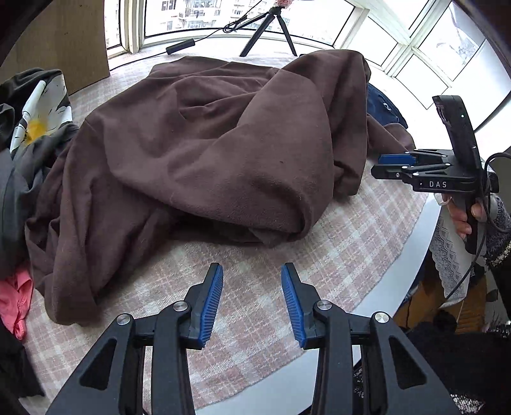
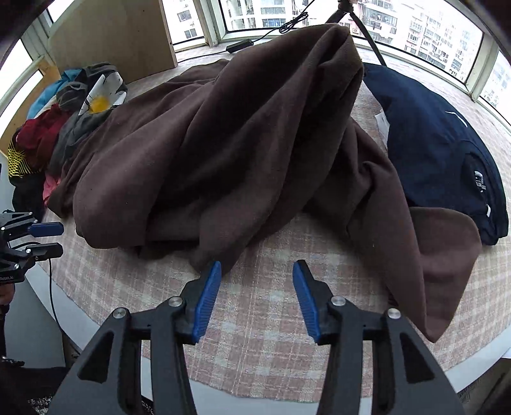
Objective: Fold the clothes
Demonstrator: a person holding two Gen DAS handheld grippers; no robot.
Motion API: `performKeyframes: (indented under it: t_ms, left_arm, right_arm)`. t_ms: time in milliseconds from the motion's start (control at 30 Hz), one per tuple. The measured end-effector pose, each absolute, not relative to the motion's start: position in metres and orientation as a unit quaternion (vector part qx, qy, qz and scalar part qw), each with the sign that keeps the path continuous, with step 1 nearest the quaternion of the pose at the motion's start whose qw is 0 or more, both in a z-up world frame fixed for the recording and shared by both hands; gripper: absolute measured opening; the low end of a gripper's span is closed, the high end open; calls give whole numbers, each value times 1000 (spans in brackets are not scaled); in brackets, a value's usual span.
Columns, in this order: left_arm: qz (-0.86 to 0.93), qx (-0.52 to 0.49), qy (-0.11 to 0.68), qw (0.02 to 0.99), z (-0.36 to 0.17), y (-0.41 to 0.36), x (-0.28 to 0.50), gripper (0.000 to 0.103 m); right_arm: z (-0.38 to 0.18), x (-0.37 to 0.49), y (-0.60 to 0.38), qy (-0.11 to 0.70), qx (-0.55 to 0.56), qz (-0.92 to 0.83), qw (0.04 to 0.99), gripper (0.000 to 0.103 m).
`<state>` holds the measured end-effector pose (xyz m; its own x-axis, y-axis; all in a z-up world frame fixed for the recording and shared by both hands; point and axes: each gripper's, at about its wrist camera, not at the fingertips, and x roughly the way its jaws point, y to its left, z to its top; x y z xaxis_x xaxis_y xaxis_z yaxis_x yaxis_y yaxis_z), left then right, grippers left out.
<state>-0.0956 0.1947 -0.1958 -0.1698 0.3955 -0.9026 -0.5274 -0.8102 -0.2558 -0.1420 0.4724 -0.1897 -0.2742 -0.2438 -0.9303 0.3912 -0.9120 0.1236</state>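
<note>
A large brown fleece garment (image 1: 204, 153) lies crumpled in a heap on the checked pink cloth (image 1: 255, 287) that covers the table; it also shows in the right wrist view (image 2: 223, 143), with one flap hanging toward the front right edge. My left gripper (image 1: 252, 271) is open and empty, just short of the garment's near edge. My right gripper (image 2: 257, 266) is open and empty, its left finger (image 2: 210, 281) close to a brown fold. The right gripper also shows in the left wrist view (image 1: 380, 164), beside the garment's right side.
A folded navy garment (image 2: 447, 153) lies at the right. A pile of mixed clothes (image 2: 64, 127) sits at the left, with a pink piece (image 1: 16, 303). A tripod (image 1: 268, 28) and a cable stand by the windows behind. The table's white edge (image 1: 399, 271) curves near.
</note>
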Motion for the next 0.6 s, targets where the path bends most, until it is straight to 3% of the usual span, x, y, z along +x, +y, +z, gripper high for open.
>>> performKeyframes:
  t_ms: [100,167,200,233,333,600]
  left_arm:
    - [745,-591,49,305,-217,229,-118,40]
    - [749,-595,63,284,-223,242,-129,22]
    - [749,-597,51,282,-218,240,-134,15]
    - [750,-599,38,279,-212,238,-139,11]
    - [782,-563,13,266,-163,204,-132,10]
    - [848,-496,57,179,-28,108,-121,10]
  right_arm:
    - [-210,-154,455,78,566,-792,214,46]
    - [-217,-159,445,92,553,-794,235,42]
    - [-217,-159,442,102,549,-792,244,30]
    - [-213,-159,443,106,549,-788,259,6]
    - [-173,-152,468,62,522,-794,306,5]
    - [-24,-123,535,-73,401,-820,401,5]
